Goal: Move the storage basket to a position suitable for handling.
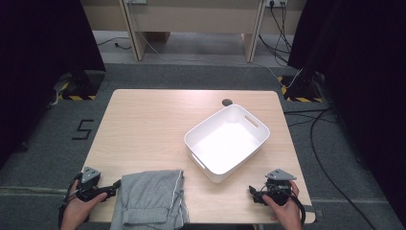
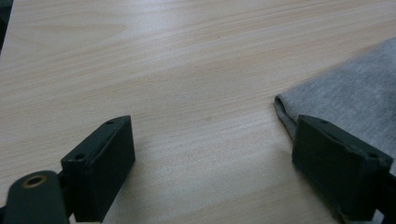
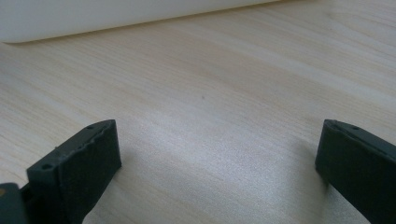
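At the left of the high view, the left gripper (image 1: 113,186) rests low on the wooden table (image 1: 148,120), near its front left corner, and a hand (image 1: 79,206) holds it from below. Its jaws point to the right, toward the grey garment (image 1: 151,199), and they stand wide apart with nothing between them. In the left gripper view the left gripper (image 2: 210,163) has bare wood between its two black jaws, and a corner of the grey garment (image 2: 345,98) lies just beside the right jaw and reaches behind it. The garment is folded and lies flat at the front edge of the table, between the two grippers, closer to the left one. Further right, a white basket (image 1: 249,120) stands on the table, turned at an angle, with a handle slot in its far wall and one in its near wall; nothing is inside it. At the right, the right gripper (image 1: 252,192) sits near the front right corner in the other hand (image 1: 287,213), just beside the near corner of the basket, jaws pointing left. In the right gripper view the right gripper (image 3: 217,163) is also spread wide over bare wood, and the white basket (image 3: 93,16) wall runs along the top.
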A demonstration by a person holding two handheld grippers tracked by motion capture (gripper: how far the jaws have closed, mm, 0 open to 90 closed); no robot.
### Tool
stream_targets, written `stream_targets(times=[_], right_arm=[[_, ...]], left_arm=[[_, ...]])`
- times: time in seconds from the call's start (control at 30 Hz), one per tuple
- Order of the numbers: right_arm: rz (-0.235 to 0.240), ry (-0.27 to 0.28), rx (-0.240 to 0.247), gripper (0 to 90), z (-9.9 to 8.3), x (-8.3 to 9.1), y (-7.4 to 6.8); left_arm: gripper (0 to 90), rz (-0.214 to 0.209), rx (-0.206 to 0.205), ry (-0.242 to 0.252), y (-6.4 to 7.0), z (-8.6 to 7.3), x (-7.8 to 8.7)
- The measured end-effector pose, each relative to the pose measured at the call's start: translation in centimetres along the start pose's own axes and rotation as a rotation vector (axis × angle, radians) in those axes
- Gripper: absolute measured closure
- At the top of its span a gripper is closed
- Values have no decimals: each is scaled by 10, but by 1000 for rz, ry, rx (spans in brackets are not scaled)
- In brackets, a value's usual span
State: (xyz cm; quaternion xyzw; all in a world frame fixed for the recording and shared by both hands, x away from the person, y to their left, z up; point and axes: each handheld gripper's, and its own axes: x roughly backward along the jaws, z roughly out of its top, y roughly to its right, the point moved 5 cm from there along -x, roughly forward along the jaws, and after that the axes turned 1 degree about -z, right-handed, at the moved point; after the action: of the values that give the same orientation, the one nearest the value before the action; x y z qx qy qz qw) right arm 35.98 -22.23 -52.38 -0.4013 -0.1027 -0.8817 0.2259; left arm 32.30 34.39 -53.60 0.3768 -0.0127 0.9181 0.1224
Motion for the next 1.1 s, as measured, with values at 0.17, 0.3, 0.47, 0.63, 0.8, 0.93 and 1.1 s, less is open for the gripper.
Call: stream_targets(times=[0.17, 0.3, 0.47, 0.63, 0.8, 0.93, 1.1], right_arm=[[0, 0, 0, 10, 0, 0, 0], [-3, 7, 7, 19, 0, 0, 1], [1, 23, -2, 136, 0, 2, 2], [6, 46, -13, 164, 2, 5, 8], [1, 72, -21, 164, 7, 9, 10], [-16, 102, -23, 166, 15, 15, 15], [-27, 139, -19, 170, 24, 25, 21]], left_arm=[[124, 0, 0, 0, 0, 0, 0], [126, -2, 3, 0, 0, 0, 0], [153, -6, 17, -2, -1, 1, 2], [173, -12, 30, 44, 1, 13, 12], [173, -31, 8, 77, 13, 24, 22], [173, -77, -27, 91, 37, 36, 27], [173, -119, -60, 109, 62, 50, 30]])
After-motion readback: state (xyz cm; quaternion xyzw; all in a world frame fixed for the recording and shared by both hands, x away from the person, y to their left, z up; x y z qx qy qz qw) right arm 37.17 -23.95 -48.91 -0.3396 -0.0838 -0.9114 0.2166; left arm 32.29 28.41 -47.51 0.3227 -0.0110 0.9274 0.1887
